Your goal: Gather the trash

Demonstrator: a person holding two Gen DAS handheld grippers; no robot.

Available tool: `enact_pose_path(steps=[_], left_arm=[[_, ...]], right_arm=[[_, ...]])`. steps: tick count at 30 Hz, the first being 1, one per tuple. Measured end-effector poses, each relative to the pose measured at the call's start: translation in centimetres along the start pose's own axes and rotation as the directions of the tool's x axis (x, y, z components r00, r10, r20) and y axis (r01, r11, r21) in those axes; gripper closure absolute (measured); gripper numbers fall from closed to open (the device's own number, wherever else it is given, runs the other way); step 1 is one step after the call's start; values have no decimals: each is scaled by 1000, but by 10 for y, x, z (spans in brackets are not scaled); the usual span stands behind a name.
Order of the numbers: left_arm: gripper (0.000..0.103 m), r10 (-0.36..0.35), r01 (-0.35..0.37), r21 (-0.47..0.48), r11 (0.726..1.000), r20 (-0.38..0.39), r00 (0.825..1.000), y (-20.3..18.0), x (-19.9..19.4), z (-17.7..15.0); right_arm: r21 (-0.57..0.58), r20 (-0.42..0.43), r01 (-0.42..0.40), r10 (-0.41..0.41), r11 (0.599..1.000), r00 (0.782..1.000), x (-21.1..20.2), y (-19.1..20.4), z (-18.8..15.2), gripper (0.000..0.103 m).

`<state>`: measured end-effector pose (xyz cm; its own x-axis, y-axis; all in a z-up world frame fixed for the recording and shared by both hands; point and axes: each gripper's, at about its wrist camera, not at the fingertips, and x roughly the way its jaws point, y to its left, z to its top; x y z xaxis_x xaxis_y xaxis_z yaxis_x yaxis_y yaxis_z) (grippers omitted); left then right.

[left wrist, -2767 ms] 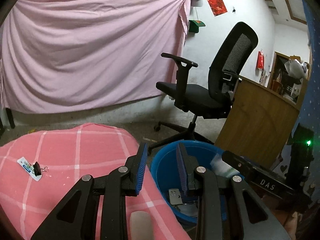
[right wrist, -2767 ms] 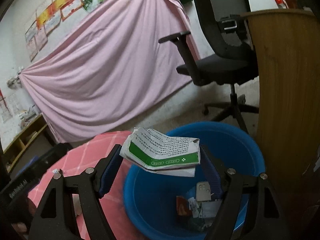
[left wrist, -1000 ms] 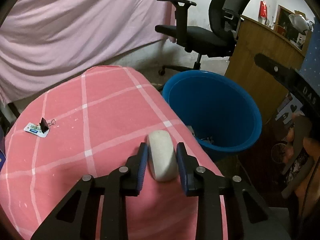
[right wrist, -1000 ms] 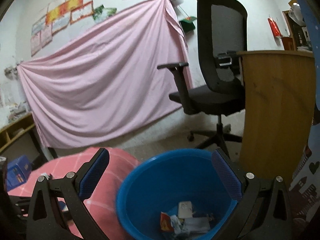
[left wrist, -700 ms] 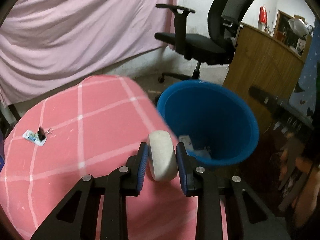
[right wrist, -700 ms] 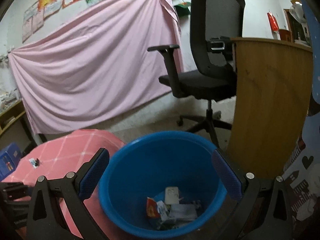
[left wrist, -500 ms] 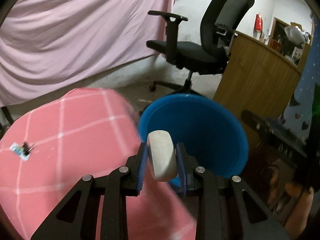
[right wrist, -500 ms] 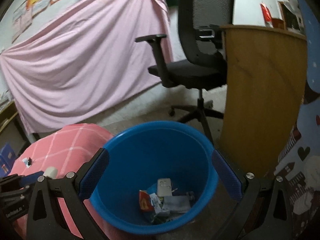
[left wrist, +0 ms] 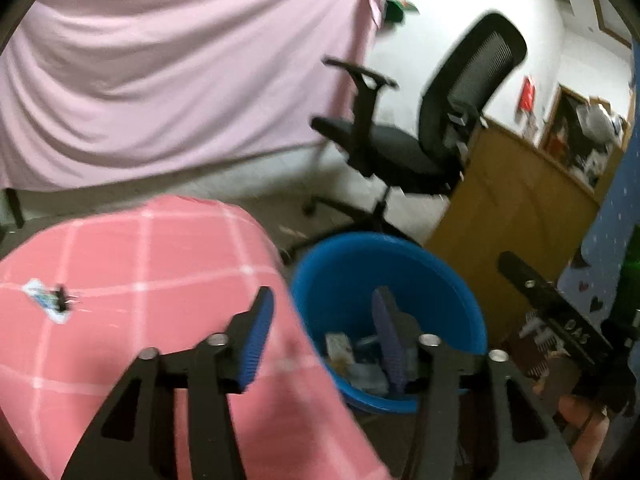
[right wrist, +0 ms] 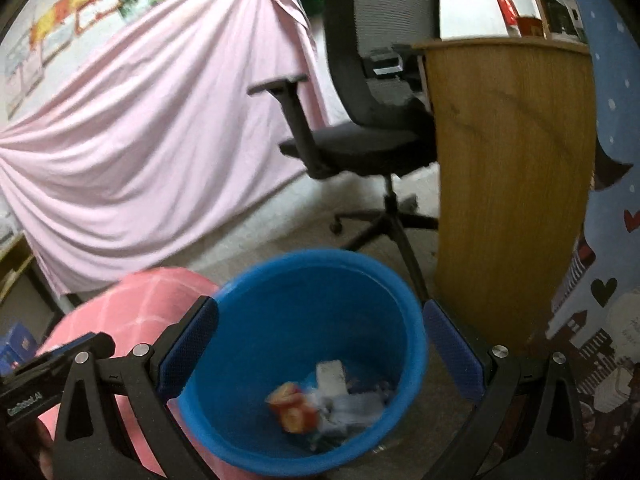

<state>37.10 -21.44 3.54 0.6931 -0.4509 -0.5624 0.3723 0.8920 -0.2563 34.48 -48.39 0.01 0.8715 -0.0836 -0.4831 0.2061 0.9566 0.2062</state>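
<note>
Our left gripper [left wrist: 322,330] is a matte black frame of angular, cut-out linkage arms, joined by round silver screws at each pivot. Its two fingers [left wrist: 256,336] carry ribbed blue pads on their inner faces. Our right gripper [right wrist: 318,346] is built the same way: black struts with triangular cut-outs, silver screw heads, and textured blue pads on its fingers [right wrist: 450,350]. Seen from the left wrist camera, the side of the right gripper bears small pale lettering on black. From the right wrist camera, the left gripper's black side shows a line of blurred white print.
</note>
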Motion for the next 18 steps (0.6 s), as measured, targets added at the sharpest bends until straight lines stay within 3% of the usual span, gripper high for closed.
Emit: enact_pose_path(steps=[3, 7, 9, 14, 18], left_arm=[[43, 45, -43, -21, 999, 105, 993, 15, -31, 3], [28, 114, -107, -42, 993, 230, 966, 33, -72, 5], [18, 147, -134, -62, 989, 292, 945, 44, -94, 4], [3, 241, -210, -122, 970, 385, 891, 70, -127, -3], [2, 310, -269, -154, 951, 427, 850, 92, -147, -12]], right_arm=[[-10, 93, -62, 63, 998, 994, -15, 15, 4, 0], [-48, 201, -146, 153, 988, 967, -35, 40, 8, 0], [-73, 245, -187, 199, 980, 949, -44, 54, 9, 0], [-118, 312, -267, 291, 957, 904, -59, 86, 9, 0], [-161, 344, -323, 360, 933, 867, -66, 113, 6, 0]])
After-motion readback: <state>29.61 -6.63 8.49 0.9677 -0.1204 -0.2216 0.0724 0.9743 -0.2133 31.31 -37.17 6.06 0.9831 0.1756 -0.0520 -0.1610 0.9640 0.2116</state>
